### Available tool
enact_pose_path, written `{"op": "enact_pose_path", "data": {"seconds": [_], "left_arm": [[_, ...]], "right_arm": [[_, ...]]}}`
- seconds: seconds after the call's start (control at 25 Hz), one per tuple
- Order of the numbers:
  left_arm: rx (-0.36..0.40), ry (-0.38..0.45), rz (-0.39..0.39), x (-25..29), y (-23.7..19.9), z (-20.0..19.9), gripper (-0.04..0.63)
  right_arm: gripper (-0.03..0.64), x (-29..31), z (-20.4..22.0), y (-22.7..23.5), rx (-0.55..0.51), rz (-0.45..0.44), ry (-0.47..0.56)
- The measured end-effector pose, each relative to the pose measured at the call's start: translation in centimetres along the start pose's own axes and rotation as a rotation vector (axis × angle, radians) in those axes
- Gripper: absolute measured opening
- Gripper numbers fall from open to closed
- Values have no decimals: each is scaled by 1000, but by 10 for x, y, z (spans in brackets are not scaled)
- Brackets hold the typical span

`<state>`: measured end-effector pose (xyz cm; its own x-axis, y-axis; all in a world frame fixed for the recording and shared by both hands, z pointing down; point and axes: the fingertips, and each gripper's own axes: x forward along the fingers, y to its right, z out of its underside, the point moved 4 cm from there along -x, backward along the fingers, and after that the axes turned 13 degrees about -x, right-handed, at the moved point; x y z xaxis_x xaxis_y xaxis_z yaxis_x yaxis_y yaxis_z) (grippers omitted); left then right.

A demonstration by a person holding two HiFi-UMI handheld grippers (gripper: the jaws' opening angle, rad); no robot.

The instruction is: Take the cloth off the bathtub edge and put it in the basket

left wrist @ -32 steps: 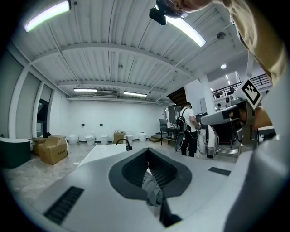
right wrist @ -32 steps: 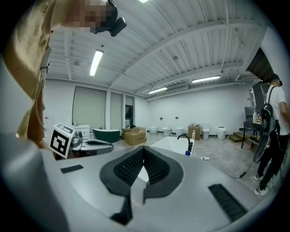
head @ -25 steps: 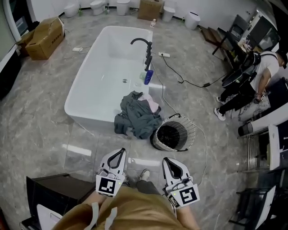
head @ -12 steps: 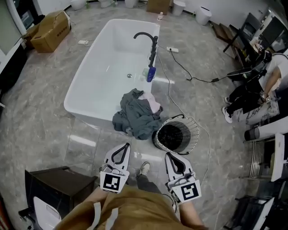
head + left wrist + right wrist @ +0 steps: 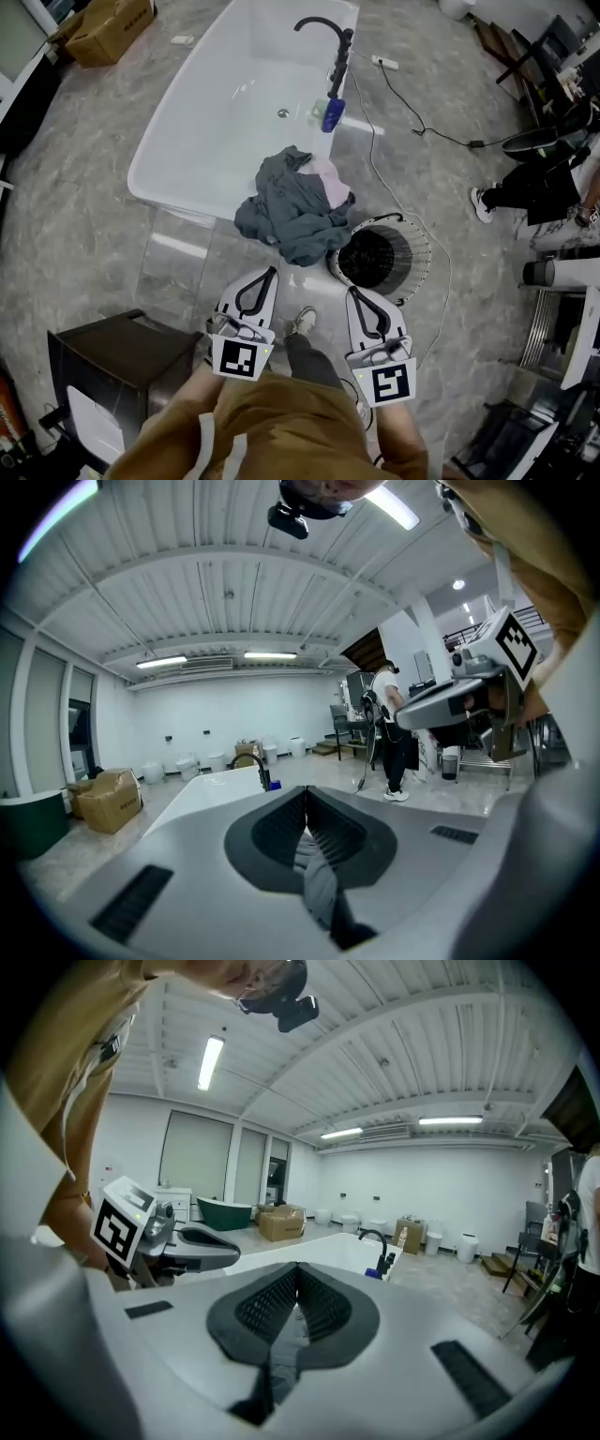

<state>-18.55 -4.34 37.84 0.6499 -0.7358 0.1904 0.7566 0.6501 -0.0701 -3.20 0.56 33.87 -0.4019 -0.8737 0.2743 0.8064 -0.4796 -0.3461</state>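
Marble floor [image 5: 84, 206] bears bathtub [image 5: 225, 112], draped cloth [image 5: 291, 211], basket [image 5: 419, 255].

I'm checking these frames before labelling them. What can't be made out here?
- Basket inside: head view, too dark to tell whether it holds anything.
- Pink item: head view, mostly covered by the grey cloth.
- Box: head view, cut off by the top edge.
- Blue bottle label: head view, too small.

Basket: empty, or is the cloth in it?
Empty. The basket shows only its dark inside in the head view, and the cloth lies heaped over the bathtub edge beside it.
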Motion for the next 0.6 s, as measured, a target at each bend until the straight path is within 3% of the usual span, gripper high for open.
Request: {"op": "enact_pose_path", "data": {"seconds": [0.28, 0.6], "left_arm": [[126, -30, 13, 46, -13, 43, 6], [100, -111, 28, 83, -15, 130, 8]], "right_arm": [[6, 42, 55, 4, -32, -19, -30], [6, 80, 131, -10, -42, -42, -93]]}}
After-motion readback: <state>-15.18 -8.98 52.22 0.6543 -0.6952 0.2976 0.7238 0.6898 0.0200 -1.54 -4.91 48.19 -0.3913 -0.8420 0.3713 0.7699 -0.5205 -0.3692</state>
